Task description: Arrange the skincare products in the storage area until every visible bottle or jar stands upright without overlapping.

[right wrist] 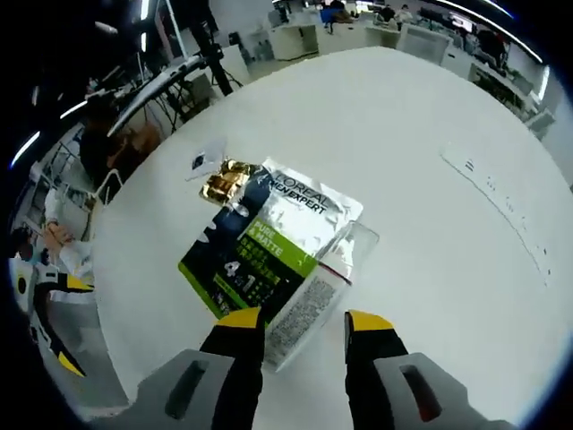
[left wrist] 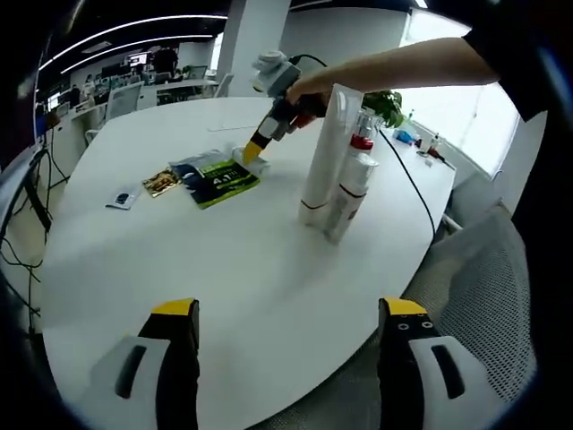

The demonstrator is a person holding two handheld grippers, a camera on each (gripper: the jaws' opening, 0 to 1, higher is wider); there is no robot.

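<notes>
While right gripper (right wrist: 302,330) fingers straddle clear tube (right wrist: 315,296) beside L'Oréal sachet (right wrist: 265,246), unclosed, left gripper (left wrist: 288,324) open over white table (left wrist: 224,269), 2 bottles (left wrist: 336,170) upright.

The left gripper view looks from the near edge across the round white bench (left wrist: 224,269), well back from the green-and-silver foil pouch (left wrist: 215,179). The right gripper view hangs close above that same pouch (right wrist: 269,255), facing steeply down at it.

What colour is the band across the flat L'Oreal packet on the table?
Bright green, on the packet, between a silver top and dark lower part; clearest in the right gripper view.
</notes>
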